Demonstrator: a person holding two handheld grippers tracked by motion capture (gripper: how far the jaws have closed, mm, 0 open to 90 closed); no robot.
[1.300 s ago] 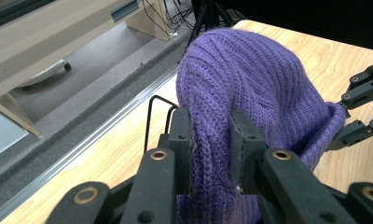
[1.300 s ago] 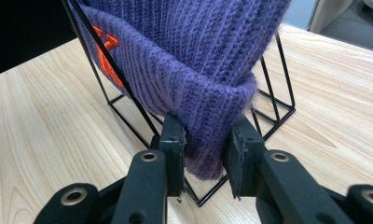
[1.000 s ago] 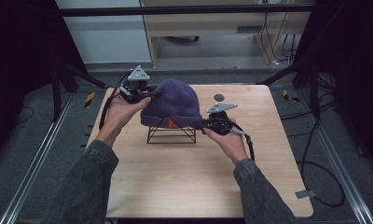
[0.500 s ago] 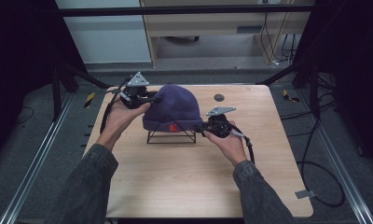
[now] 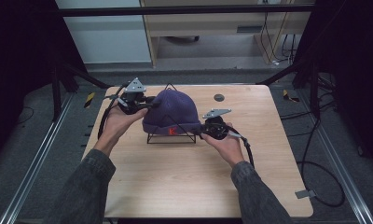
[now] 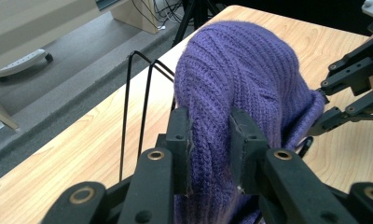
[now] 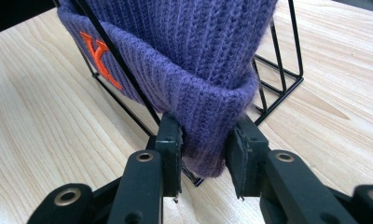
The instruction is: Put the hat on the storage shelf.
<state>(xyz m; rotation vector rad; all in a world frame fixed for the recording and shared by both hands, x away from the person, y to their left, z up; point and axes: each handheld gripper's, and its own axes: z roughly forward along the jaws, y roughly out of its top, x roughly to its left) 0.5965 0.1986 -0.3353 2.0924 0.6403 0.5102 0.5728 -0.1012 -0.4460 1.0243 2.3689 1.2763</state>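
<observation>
Hand-held gripper pinches purple ribbed beanie — orange letter, perhaps K.

Both forearms reach in from six o'clock, sleeves dark. The left gripper sits at about ten o'clock of the table's middle, jaws pinched on purple knit, pointing toward three. The right gripper at three o'clock points toward nine, jaws clamped likewise.

It looked like a lab recording bay: a bare wooden table stood on grey carpet between metal floor rails, boxed in by black curtains, with cables trailing past the table's right edge and hazard-tape markers beyond its far corners.
</observation>
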